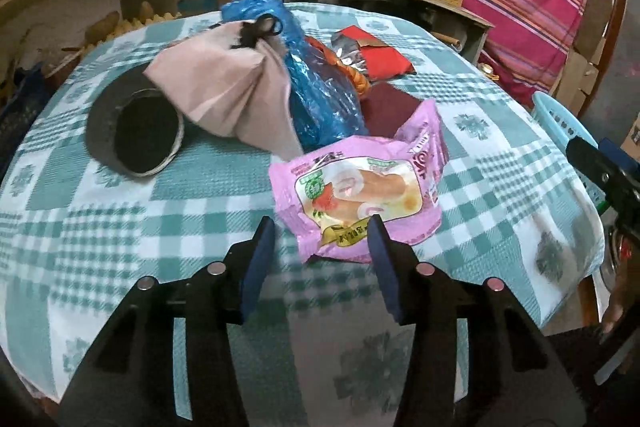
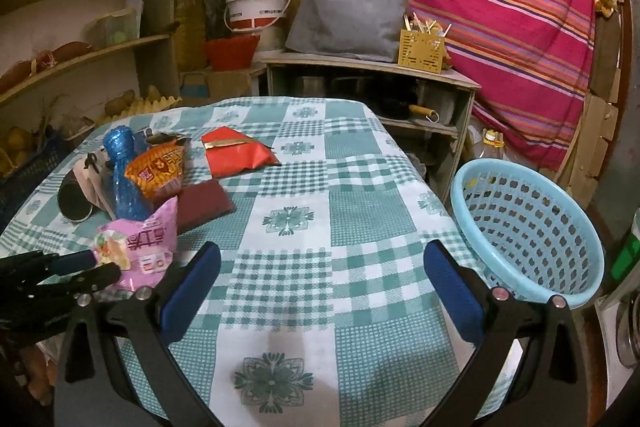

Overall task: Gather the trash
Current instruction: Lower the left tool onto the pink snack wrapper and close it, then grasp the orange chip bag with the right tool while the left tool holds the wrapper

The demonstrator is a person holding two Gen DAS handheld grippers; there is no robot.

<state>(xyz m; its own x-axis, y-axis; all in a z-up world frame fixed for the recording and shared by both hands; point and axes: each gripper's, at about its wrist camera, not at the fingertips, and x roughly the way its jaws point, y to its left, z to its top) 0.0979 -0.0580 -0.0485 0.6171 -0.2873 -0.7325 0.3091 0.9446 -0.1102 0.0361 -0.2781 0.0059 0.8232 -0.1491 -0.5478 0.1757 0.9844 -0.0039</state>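
**Closing on the pink wrapper**

On the checked counter (image 1: 120, 227), seen from the left wrist, the left claw (image 1: 322, 231) stands partly open with its near end of the pink snack wrapper (image 1: 356, 195) between the two blue pads. The right pad overlaps the wrapper's lower corner; the left pad sits just beside its edge — I cannot tell that either presses on it yet, so I judge nothing is held. Behind the wrapper lie a blue plastic bag (image 1: 320, 99), a beige paper bag (image 1: 224, 87), a dark tube (image 1: 136, 131) on its side and a red packet (image 1: 380, 55).

From the right wrist, the right claw (image 2: 322, 287) hangs wide open and empty over bare cloth, well apart from the pile. The light blue basket (image 2: 528, 235) stands at the counter's right edge, tilted toward the camera — the likely place for the trash. The left claw shows at the lower left, touching or just beside the pink wrapper.

To do this step well, bring the pads down onto the flat sealed edge, pinch film only, not the cloth beneath, then lift straight before carrying it across to the basket.
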